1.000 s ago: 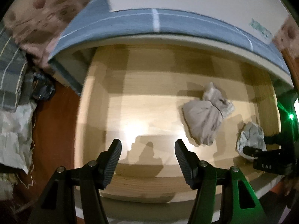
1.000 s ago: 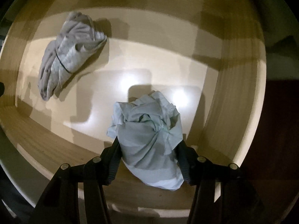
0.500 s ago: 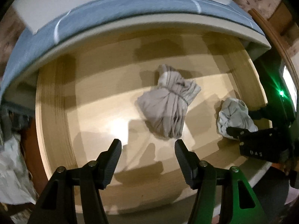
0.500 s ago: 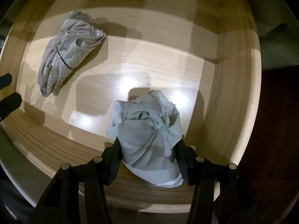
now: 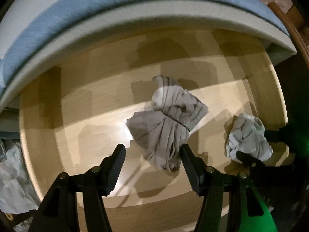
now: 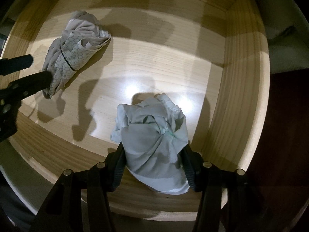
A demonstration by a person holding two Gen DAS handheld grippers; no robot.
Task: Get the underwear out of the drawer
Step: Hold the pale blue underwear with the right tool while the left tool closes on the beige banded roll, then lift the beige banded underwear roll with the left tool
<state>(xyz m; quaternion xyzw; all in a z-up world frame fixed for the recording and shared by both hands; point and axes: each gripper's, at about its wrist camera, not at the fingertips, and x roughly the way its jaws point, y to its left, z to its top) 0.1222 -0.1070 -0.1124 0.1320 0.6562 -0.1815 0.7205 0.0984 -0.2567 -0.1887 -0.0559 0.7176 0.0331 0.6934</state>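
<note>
In the wooden drawer (image 5: 48, 116), the left gripper (image 5: 152, 166) hangs fingers wide apart, the grey banded underwear bundle (image 5: 168, 127) near its right finger at about 1 o'clock, not gripped. The right gripper (image 6: 154, 164) is clamped on a pale blue-grey underwear bundle (image 6: 154, 135) at 3 o'clock of the drawer floor. Risks: off-centre closure pinches only a loose fold, bundle slips; the drawer's front wall snags the lifted cloth.
</note>
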